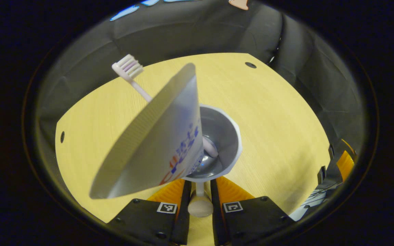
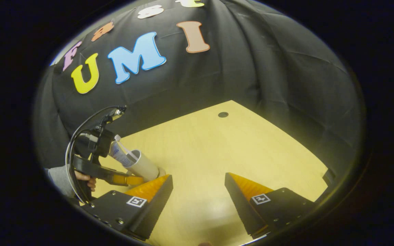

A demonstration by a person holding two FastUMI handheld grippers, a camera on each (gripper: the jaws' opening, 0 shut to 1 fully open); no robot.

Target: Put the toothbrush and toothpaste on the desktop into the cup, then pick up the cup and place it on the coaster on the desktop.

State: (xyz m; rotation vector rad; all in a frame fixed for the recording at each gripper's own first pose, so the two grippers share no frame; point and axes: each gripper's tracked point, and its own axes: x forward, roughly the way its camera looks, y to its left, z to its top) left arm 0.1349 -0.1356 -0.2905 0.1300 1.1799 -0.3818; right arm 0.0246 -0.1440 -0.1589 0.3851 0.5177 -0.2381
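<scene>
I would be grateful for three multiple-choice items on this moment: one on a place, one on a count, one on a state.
1. Where is the toothpaste tube?
A. Flat on the desktop
B. Standing in the cup
C. Held by the right gripper

2. How many items stand in the cup?
A. None
B. Two
C. Four

3. How do the right gripper's fingers stand?
A. Wide apart, holding nothing
B. Pressed on the cup
C. Pressed on the toothbrush

Answers:
1 B, the tube's lower end sits inside the cup.
2 B, tube and toothbrush both rise out of it.
3 A, bare desktop shows between them.
</scene>
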